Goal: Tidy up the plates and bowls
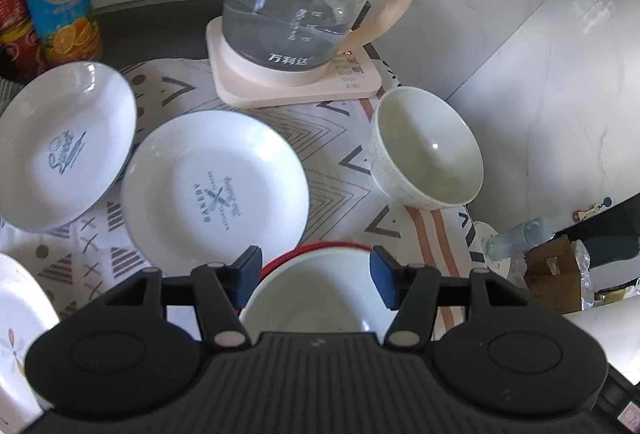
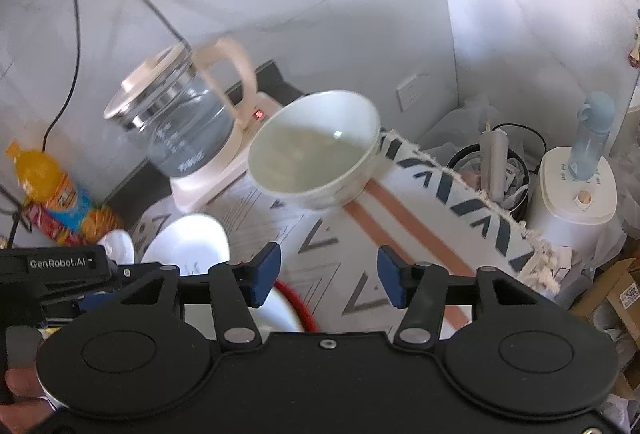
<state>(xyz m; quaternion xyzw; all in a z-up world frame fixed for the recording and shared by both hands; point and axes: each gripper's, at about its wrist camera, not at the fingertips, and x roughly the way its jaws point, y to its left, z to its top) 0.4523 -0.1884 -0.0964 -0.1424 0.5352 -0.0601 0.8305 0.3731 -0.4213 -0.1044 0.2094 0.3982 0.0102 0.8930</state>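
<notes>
Left tongs spread, straddling red-rimmed bowl at lower centre, not yet pinching; right tongs spread, holding nothing. Best closed on the rim squarely, then lifted level. Cream bowl tilted at centre right near worktop edge; bakery plate at centre, glossy white, apparently empty

Red-rimmed bowl half hidden behind left gripper. Left of that bowl, floral plate cut by frame edge. Beyond it, kettle blurred, lettering perhaps unreadable.
</notes>
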